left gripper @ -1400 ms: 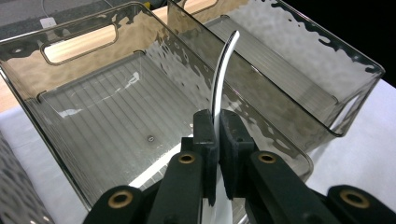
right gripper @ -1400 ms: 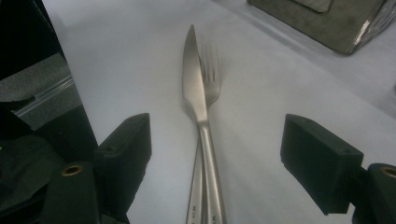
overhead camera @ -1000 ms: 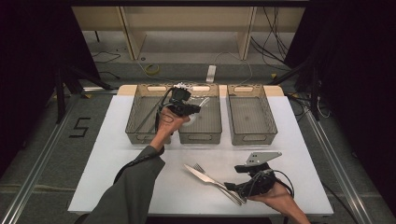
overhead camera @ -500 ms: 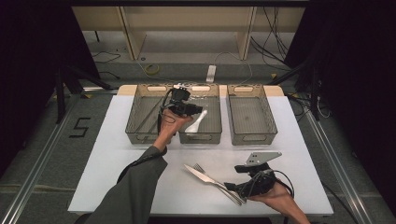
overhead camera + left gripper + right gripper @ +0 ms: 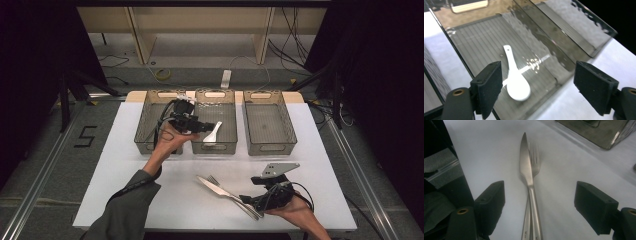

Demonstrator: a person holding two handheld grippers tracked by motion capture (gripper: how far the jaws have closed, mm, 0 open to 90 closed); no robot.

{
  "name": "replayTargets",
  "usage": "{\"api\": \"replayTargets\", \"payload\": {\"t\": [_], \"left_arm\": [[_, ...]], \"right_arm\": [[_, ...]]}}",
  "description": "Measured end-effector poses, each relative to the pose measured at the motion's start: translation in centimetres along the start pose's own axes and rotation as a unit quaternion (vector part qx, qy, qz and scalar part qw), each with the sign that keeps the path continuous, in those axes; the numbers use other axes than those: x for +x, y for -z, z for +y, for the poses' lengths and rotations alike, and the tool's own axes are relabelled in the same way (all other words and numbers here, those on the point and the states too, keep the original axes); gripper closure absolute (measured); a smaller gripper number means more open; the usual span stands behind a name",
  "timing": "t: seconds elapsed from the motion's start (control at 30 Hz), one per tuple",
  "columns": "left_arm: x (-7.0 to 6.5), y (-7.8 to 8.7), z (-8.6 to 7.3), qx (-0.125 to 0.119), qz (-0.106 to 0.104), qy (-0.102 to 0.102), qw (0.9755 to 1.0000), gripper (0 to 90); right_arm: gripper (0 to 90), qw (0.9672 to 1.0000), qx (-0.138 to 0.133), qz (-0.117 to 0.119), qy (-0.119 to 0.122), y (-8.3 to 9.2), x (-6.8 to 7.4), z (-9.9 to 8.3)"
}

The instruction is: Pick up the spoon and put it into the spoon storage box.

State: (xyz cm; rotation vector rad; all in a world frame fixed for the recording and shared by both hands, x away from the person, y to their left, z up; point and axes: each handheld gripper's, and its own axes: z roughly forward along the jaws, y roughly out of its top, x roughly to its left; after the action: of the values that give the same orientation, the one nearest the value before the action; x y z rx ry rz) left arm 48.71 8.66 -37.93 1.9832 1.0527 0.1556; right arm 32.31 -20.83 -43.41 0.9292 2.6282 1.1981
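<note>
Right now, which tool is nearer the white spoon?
Left. The left tool hangs open right above the white spoon in the middle bin; the right tool sits far off, by the knife.

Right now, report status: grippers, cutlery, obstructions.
Left gripper open over the middle bin, white spoon lying inside. Right gripper open, astride the knife and fork on the table. No obstruction seen.
</note>
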Motion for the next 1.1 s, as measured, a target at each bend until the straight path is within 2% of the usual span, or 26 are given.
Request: {"api": "replayTargets", "payload": {"t": [0.13, 0.27, 0.33, 0.5, 0.7, 0.83, 0.93, 1.0, 1.1], "left_arm": [[-0.2, 0.7, -1.5, -0.001, -0.006, -0.001, 1.0000, 19.5], [-0.1, 1.4, -2.5, -0.017, -0.012, 0.003, 0.9998, 17.5], [-0.1, 1.9, -3.1, -0.028, -0.030, 0.000, 0.9992, 17.2], [0.0, 3.3, -4.7, -0.051, -0.055, 0.003, 0.9972, 16.8], [-0.4, 4.9, -6.4, -0.076, -0.046, -0.019, 0.9958, 16.8], [-0.6, 5.8, -7.7, -0.078, -0.023, -0.051, 0.9954, 16.8], [-0.4, 6.3, -9.0, -0.085, -0.038, -0.049, 0.9944, 16.3], [-0.1, 6.5, -9.7, -0.083, -0.034, -0.052, 0.9947, 16.2], [0.2, 6.9, -10.3, -0.085, -0.032, -0.045, 0.9948, 16.2]], "right_arm": [[25.8, 0.9999, 0.003, -0.007, 0.007, 0.0, 0.2, 0.2], [26.0, 0.9998, 0.010, -0.012, 0.012, -0.1, 0.2, 0.5], [26.0, 0.9996, 0.017, -0.014, 0.016, -0.2, 0.3, 0.6], [26.0, 0.9992, 0.031, -0.015, 0.022, -0.5, 0.4, 0.6], [27.2, 0.9986, 0.041, -0.018, 0.027, -0.8, 0.5, 0.7], [29.8, 0.9984, 0.045, -0.016, 0.030, -1.0, 0.6, 0.7], [32.6, 0.9982, 0.049, -0.011, 0.033, -1.2, 0.7, 0.7], [34.3, 0.9981, 0.051, -0.009, 0.033, -1.4, 0.7, 0.7], [36.8, 0.9978, 0.056, -0.007, 0.035, -1.6, 0.8, 0.7]]}}
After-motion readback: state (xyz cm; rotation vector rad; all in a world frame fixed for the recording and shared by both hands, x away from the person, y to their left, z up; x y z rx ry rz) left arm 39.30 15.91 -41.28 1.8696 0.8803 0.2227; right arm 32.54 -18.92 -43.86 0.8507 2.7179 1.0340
